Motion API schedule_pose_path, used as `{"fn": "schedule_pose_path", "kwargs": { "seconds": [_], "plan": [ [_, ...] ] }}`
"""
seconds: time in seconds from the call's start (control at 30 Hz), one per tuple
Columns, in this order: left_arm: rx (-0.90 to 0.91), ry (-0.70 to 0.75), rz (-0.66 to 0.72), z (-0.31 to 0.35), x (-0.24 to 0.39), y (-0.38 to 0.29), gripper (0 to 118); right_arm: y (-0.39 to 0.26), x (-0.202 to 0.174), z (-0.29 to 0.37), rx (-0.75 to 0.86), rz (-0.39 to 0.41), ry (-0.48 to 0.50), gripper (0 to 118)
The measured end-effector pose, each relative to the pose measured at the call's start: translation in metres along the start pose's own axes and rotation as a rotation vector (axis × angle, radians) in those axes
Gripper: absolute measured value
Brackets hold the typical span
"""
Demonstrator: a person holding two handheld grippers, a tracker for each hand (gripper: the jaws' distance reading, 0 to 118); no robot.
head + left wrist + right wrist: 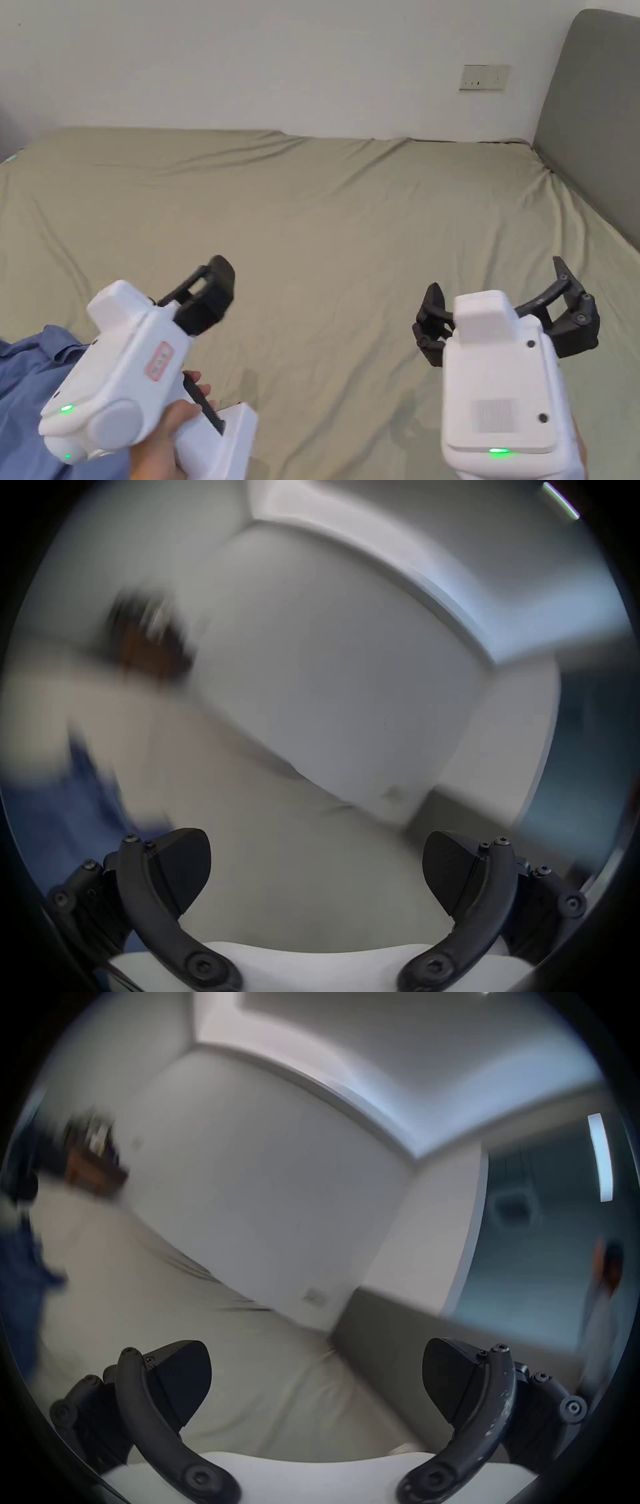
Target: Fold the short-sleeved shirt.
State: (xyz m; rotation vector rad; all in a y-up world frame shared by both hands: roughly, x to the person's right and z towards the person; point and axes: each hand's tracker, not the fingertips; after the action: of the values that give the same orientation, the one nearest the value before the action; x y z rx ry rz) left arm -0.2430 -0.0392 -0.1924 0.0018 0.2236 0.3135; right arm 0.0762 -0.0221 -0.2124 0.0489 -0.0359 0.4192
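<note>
A wide bed [350, 206] covered in an olive-green sheet fills the middle of the head view, with a pale wall behind it and a grey padded headboard [594, 119] at the right edge of the frame. The task's thing, one blue short-sleeved shirt [28, 387], lies bunched at the lower left corner of the frame, cut off by the picture's edge, so its full outline and long axis cannot be told. The left hand-held gripper [209, 290] sits in the lower left of the frame, its white body partly in front of the shirt, and its dark jaws point up and to the right, away from the cloth. In the left gripper view its own two jaws stand wide apart with nothing between them [317, 869], and a blurred blue patch of the shirt [52, 812] shows at the lower left. The right hand-held gripper [506, 319] hangs in the lower right of the head view, well apart from the shirt, with bare sheet between them. Its jaws are also spread wide and empty, as the right gripper view confirms [317, 1381], where a strip of the blue shirt [20, 1279] appears at the far left edge. The left hand-held gripper looks much the nearer of the two, so it would likely have to swing back toward the lower left to reach the cloth. Counted: one shirt, two hand-held grippers, one bed, one wall socket plate [484, 77] in the upper right.
</note>
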Motion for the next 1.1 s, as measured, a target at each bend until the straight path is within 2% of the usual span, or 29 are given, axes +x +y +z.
{"fn": "schedule_pose_path", "kwargs": {
  "seconds": [0.1,0.2,0.23,0.4,1.1],
  "plan": [
    [0.113,0.048,-0.458,0.005,0.027,-0.021,118,-0.013,0.011,-0.002,-0.050,-0.233,0.106,118],
    [0.125,0.046,-0.617,0.007,0.031,-0.038,118,-0.021,0.015,-0.004,-0.097,-0.340,0.138,118],
    [0.118,0.046,-0.611,0.008,0.032,-0.040,118,-0.020,0.013,-0.004,-0.112,-0.355,0.144,118],
    [0.089,0.038,-0.547,0.008,0.027,-0.042,118,-0.019,0.010,-0.004,-0.114,-0.328,0.131,118],
    [0.108,0.027,-0.560,0.007,0.022,-0.044,118,-0.015,0.011,-0.002,-0.098,-0.298,0.135,118]
  ]
}}
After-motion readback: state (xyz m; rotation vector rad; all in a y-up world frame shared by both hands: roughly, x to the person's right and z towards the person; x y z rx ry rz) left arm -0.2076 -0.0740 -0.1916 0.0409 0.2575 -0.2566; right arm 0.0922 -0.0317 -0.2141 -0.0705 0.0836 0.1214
